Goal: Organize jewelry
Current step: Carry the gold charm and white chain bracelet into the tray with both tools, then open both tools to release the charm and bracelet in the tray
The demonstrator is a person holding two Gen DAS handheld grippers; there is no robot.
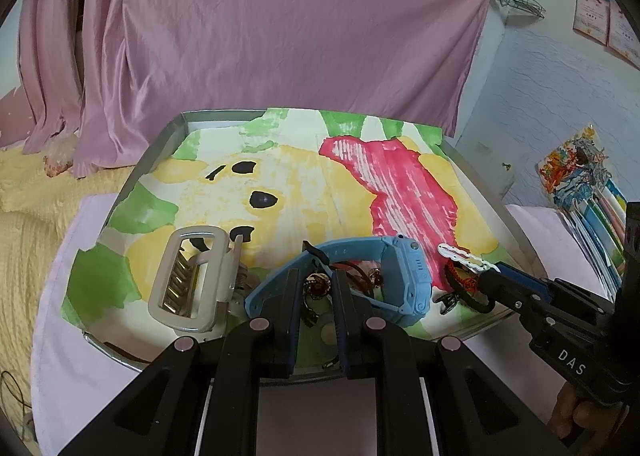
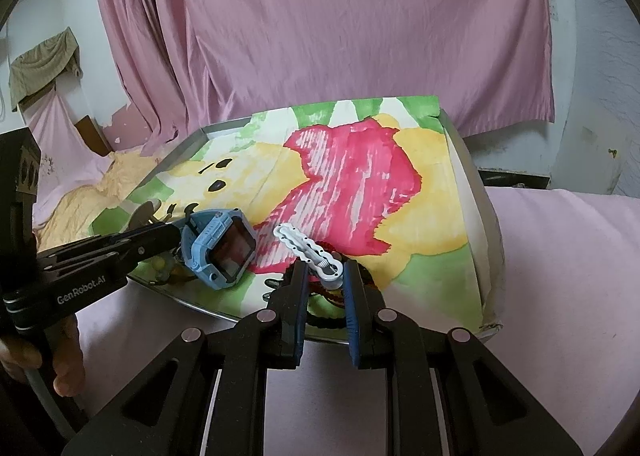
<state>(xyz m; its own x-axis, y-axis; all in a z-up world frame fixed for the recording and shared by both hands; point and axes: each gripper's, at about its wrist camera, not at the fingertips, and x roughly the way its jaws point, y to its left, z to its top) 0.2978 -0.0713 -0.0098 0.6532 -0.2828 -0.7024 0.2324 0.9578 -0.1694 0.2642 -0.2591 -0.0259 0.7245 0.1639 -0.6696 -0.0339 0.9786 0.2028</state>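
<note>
Tray (image 1: 132,179): metal, painted paper (image 1: 304,175) lining it; all the jewelry is heaped at the near edge, so a snag could drag pieces over the rim.
Watch (image 1: 400,280): blue, lying on its side w/ the strap looped round brown beads (image 1: 318,286); lifting either likely tugs the other.
Grey clip (image 1: 192,280): left of the watch, apart from both tools.
Left gripper (image 1: 316,288): low, level, pointing fwd; fingers parted either side of the beads, not clamped.
Right gripper (image 2: 326,276): low, angled in from the right; fingers astride the white clip (image 2: 308,250)'s hinge end. Contact: can't tell. It sits on dark cords (image 2: 328,298), prob tangles.
</note>
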